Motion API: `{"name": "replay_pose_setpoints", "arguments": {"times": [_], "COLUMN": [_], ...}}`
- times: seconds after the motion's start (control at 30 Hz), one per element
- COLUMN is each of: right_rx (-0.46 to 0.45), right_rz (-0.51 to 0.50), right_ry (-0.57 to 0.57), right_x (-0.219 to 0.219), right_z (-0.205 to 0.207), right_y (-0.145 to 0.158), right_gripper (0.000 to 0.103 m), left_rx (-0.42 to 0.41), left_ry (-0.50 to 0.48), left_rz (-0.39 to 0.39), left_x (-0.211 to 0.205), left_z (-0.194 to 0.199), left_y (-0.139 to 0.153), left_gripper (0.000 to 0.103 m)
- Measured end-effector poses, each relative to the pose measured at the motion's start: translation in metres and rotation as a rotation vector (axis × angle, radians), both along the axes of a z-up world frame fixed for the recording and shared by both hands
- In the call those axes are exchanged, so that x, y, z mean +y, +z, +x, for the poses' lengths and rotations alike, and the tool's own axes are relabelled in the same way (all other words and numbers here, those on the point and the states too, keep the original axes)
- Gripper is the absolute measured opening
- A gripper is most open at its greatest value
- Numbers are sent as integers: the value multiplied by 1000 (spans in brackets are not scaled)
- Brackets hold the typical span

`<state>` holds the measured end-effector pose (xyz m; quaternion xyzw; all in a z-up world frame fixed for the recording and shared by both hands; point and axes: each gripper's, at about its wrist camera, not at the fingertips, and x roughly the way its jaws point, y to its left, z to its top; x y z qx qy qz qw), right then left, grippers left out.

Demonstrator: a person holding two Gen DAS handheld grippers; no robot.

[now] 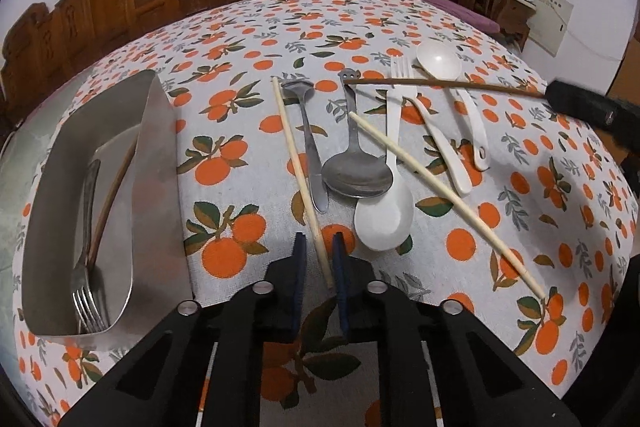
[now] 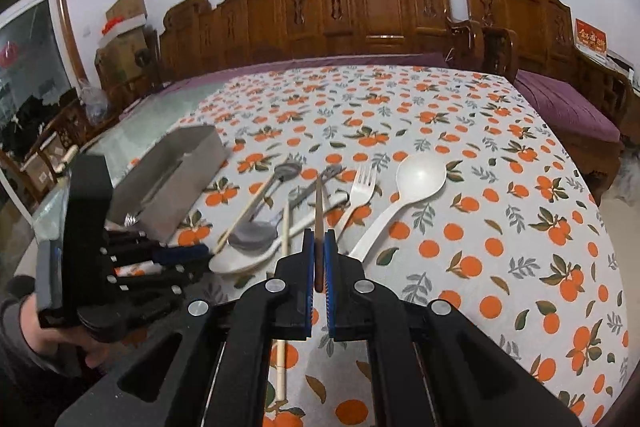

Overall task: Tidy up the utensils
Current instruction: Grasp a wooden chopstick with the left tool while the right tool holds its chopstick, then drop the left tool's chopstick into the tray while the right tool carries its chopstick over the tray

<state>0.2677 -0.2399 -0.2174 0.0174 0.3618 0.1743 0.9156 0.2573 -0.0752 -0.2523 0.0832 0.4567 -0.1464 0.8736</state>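
Pale chopstick (image 1: 304,183) lies on the counter (image 1: 248,39) and its near end runs right between the left gripper (image 1: 319,247) pads; the blue pads sit close on either side of it, pinching it by the look of things, though contact on both sides is hard to confirm. No earlier shot, so that's all on those jaws.

Over to the right gripper (image 2: 319,247): pressed together on a dark brown chopstick (image 2: 319,211), which pokes forward from between the blue pads and hangs above the pile. In the left view that same brown stick (image 1: 440,83) crosses over the far end of the utensils.

Just right of the pale chopstick: a metal spoon (image 1: 310,147) bowl-down at the far end, a big metal spoon (image 1: 356,171), and a white spoon (image 1: 386,215) partly under it. A second pale chopstick (image 1: 448,203) slants across towards the counter's near right. Further right, a white fork (image 1: 424,115) and a white ladle-like spoon (image 1: 438,61).

By the counter's left edge stands the metal tray (image 1: 160,187), holding a metal fork (image 1: 86,267) and another brown chopstick (image 1: 112,195).

A hand (image 2: 40,323) in a grey sleeve holds the left gripper.
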Motion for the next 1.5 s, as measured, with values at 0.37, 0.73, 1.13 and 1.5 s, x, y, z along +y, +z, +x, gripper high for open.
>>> {"name": "replay_pose_setpoints", "arguments": {"times": [0.37,0.73,1.13,1.5], "right_rx": [-23,-99,-149,-193], "right_rz": [-33,-70,-66,-91], "right_ry": [-9,-9,25,105], "right_x": [1,10,27,61], "right_z": [0,-12,-22,-34], "right_y": [-3,10,29,53], "right_gripper": [6,6,6,6], "left_rx": [-40,-150,-197,-171], "left_ry": [19,22,60,147], "left_rz": [-57,-118,-143,-128], "left_x": [14,32,60,116], "left_z": [-5,-25,-38,-42], "left_y": [21,64,92,94], "left_gripper": [4,4,4,4]}}
